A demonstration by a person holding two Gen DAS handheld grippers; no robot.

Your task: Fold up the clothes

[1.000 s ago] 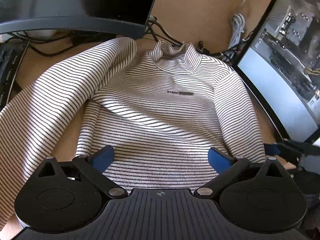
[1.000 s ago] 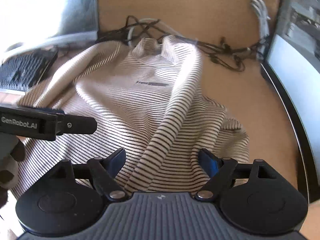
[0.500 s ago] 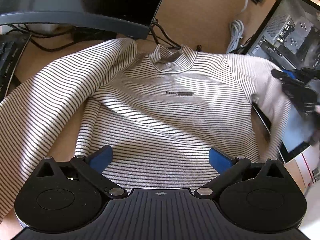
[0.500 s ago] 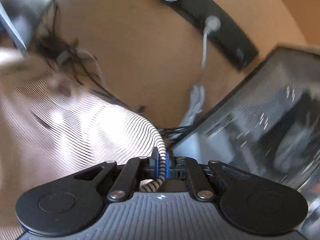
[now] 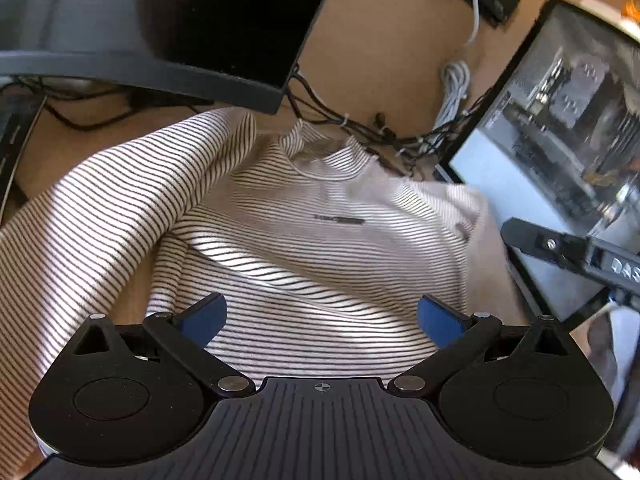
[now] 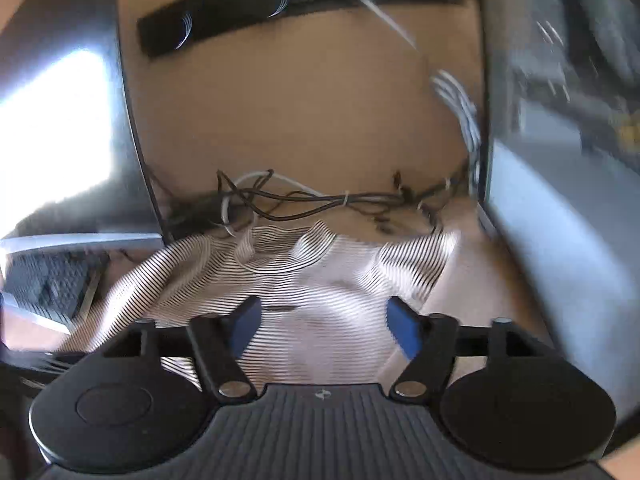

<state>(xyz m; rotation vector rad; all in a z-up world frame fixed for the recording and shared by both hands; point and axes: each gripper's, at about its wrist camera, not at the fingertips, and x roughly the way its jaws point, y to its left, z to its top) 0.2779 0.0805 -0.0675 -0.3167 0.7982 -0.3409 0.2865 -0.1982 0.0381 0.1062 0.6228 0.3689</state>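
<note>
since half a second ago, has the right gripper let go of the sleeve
Yes. Right gripper now open over the striped shirt, pulled back from the monitor.

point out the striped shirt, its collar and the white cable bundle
striped shirt (image 5: pixel 320 248): left wrist view, on the chest under the small dark label
collar (image 5: pixel 320 164): left wrist view, on its front rim
white cable bundle (image 5: pixel 454 92): left wrist view, on the coiled loops

Shirt (image 5: pixel 312 248) lies flat mid-bench (image 5: pixel 384 52), collar toward the back edge, one sleeve (image 5: pixel 100 220) running to the left edge. Cables (image 6: pixel 304 200) sit just behind the collar; a monitor (image 5: pixel 160 20) stands at back left, a second monitor (image 5: pixel 560 152) along the right edge, keyboard (image 6: pixel 52 280) at left.
</note>
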